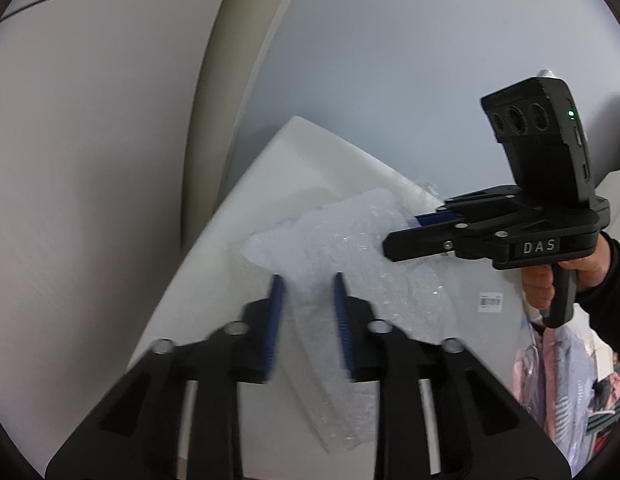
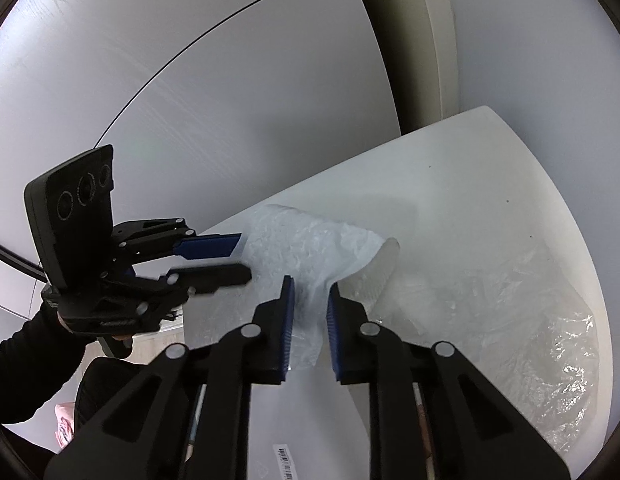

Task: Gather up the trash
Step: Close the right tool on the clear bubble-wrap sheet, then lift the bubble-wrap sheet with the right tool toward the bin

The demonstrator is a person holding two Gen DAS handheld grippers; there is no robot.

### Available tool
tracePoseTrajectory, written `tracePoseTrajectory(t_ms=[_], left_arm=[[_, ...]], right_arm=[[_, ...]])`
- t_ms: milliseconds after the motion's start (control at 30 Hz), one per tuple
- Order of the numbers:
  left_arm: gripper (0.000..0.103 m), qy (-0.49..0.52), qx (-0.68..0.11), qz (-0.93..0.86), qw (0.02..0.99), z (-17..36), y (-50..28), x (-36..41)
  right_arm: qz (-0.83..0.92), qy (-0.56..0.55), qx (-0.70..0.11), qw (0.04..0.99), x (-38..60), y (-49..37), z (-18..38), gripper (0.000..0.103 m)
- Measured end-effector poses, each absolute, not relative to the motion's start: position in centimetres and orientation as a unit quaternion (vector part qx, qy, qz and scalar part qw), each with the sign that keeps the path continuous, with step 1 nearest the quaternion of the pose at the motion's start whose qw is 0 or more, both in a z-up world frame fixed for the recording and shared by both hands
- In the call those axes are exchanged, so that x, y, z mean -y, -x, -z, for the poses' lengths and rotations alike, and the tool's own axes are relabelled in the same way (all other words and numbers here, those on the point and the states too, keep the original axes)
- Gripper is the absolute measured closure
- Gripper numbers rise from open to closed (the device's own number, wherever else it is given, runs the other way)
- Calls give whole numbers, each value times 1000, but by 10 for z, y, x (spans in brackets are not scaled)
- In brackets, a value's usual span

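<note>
Crinkly clear bubble wrap (image 1: 341,240) on matt white foam board (image 1: 214,264)

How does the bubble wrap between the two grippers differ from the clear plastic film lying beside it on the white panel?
The bubble wrap is cloudy and whitish; the clear film is see-through with bright glints. The bubble wrap is bunched and pinched by the left gripper and right gripper; the clear film lies spread out, touched by neither. Both are crumpled plastic on the white panel.
</note>
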State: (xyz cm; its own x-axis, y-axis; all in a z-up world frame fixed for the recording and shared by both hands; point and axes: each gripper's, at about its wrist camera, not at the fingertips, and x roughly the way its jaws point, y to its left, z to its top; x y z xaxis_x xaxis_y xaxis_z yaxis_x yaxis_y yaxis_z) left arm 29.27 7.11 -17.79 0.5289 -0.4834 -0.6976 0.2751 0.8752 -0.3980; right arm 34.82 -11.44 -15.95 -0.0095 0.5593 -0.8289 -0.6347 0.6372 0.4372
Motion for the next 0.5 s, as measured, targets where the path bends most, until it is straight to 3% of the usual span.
tracePoseTrajectory(t_ms=[500], left_arm=[[94, 115, -382, 199, 895, 126, -278, -76]], right_arm=[[-434, 24, -501, 749, 126, -320, 104, 91]])
